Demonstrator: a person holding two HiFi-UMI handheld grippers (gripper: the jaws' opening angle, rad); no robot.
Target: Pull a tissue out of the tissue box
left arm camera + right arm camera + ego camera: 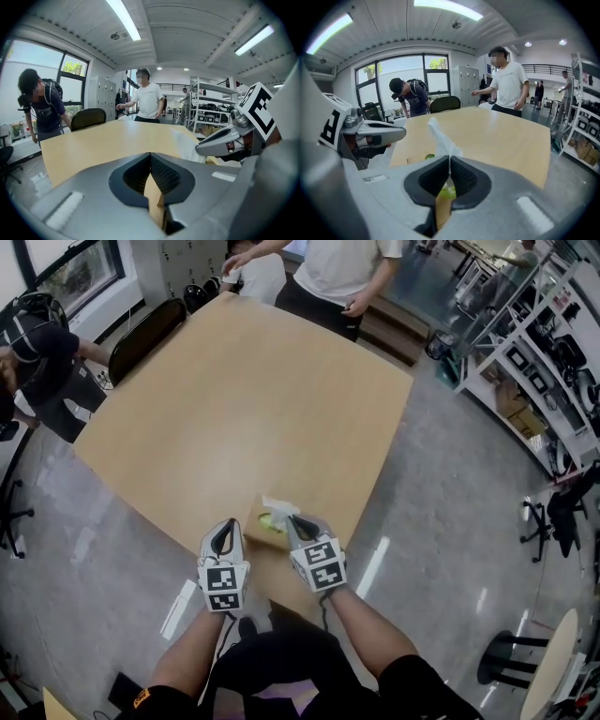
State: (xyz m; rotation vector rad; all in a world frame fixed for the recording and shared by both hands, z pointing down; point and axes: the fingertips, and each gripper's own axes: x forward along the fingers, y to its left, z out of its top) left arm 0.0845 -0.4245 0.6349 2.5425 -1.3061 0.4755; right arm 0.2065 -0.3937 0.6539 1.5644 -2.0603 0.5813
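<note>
A tan tissue box (262, 522) with a green print lies at the near edge of the wooden table (253, 399). A white tissue (277, 506) sticks up out of it. My right gripper (300, 521) is shut on that tissue; in the right gripper view the tissue (440, 138) rises above the closed jaws of my right gripper (449, 161), with the box (440, 208) below them. My left gripper (226, 532) is at the box's left end. In the left gripper view, my left gripper (150, 157) has its jaws closed with the box's cardboard edge (155, 201) between them.
A person in a white shirt (328, 277) stands at the table's far side. Another person in dark clothes (37, 362) bends at the left, near a black chair (141, 334). Metal shelves (534, 362) line the right side. A round table (553, 662) stands at the lower right.
</note>
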